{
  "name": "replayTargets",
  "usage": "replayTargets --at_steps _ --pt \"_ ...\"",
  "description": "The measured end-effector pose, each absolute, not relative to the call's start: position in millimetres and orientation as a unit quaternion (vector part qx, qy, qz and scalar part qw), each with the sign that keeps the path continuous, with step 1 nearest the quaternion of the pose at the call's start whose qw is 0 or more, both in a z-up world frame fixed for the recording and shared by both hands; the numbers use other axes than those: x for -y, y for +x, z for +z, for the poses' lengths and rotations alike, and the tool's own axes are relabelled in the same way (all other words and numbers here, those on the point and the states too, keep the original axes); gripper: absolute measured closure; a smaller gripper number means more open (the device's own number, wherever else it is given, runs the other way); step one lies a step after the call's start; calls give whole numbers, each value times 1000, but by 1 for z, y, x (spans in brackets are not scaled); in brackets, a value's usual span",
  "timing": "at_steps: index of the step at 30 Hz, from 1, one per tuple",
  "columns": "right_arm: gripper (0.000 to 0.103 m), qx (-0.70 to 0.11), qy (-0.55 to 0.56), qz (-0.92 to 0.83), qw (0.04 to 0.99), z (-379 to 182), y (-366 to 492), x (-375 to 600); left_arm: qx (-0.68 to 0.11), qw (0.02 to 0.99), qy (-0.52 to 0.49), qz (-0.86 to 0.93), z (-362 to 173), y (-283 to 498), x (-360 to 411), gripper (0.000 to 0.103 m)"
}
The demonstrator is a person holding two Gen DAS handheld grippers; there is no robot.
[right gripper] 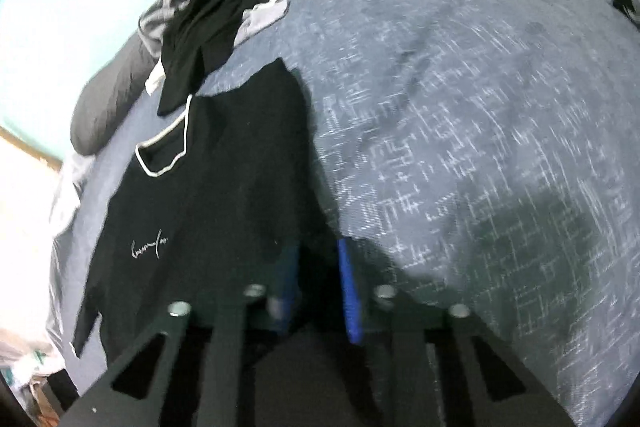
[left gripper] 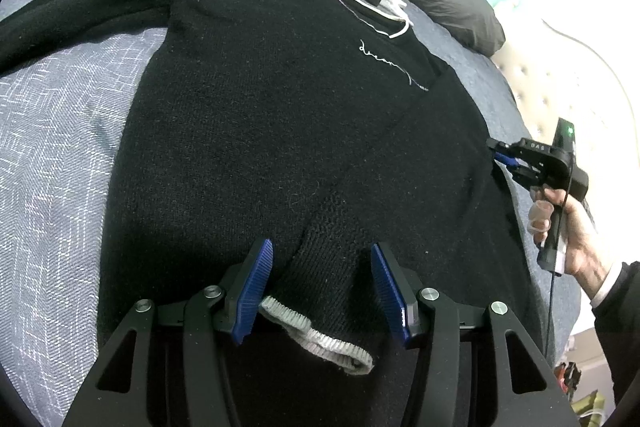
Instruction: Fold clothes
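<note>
Left wrist view: the sweater [left gripper: 280, 115] lies flat on the bed [left gripper: 52, 155], mid-frame. The left gripper [left gripper: 322, 283] has half-open jaws around the folded-in cuff [left gripper: 320, 339], not pinching. At the right edge, the right gripper [left gripper: 506, 161] meets the sweater's side.

Right wrist view: blurred; narrow jaws, grip unclear. Judged: sleeve folded in; next, the other sleeve. Open bed lies right.

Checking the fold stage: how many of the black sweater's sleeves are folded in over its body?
1. One sleeve lies folded across the sweater, its grey cuff between the left gripper's fingers; the other sleeve lies stretched out over the bedspread.
</note>
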State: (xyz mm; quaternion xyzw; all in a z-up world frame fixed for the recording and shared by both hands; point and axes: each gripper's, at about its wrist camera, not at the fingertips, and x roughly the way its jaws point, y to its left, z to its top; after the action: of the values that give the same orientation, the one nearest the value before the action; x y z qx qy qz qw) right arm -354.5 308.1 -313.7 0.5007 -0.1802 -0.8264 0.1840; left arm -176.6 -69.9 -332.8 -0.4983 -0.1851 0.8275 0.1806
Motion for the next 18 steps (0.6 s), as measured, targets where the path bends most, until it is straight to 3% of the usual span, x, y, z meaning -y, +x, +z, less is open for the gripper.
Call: replayTargets --at_steps 4,11,18 --pt "94 197 483 -833 185 -316 -344 -316 185 180 -498 828 -333 -178 70 48" --pt "94 362 447 -802 162 -337 -334 -352 184 182 -498 828 -334 -179 71 48" --pt "94 348 447 -811 147 -327 -334 -364 181 182 -498 828 -334 -179 72 48"
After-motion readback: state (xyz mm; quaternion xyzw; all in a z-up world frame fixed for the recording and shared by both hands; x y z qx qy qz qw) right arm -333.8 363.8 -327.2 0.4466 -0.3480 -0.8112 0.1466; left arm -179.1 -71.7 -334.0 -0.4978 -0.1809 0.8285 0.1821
